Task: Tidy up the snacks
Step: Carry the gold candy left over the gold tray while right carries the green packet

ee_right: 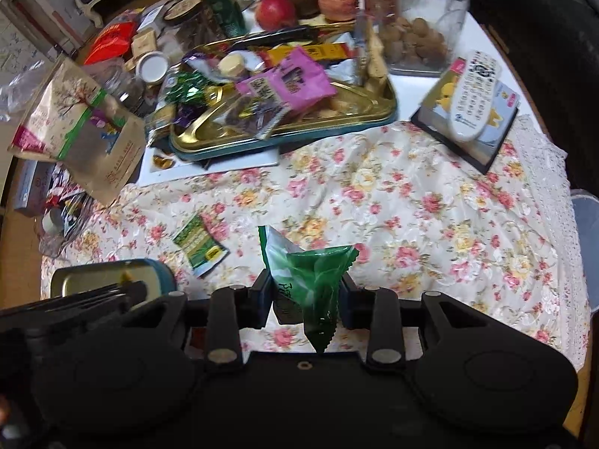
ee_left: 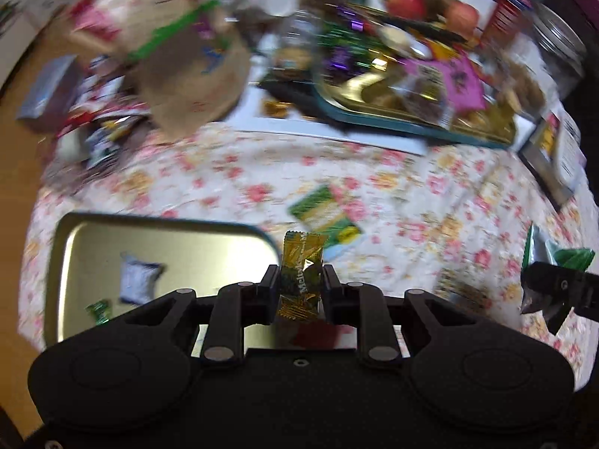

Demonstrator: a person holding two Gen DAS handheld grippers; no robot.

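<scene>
Left gripper: fingers narrow, clamped on a gold-wrapped candy that stands upright between them, its twisted ends sticking out above and below.
Right gripper: fingers narrow, pinching a green snack packet; the packet's crimped top pokes up past the fingertips and its lower end hangs toward the camera.
Silver tin: open, lying on the floral cloth just left of the left gripper; inside it are a white packet and a small green candy.
Green-and-yellow sachet: flat on the cloth, between the tin and the right gripper, touching neither.
Gold tray: farther back on the tabletop, heaped with wrappers, among them a pink packet.
Kraft paper bag: left of the tray, leaning.
Apples: behind the tray, near a glass jar holding round brown pieces.
Remote control: resting on a booklet at the right edge of the cloth.
Left wrist view: blurred apart from the gripper and its candy.
</scene>
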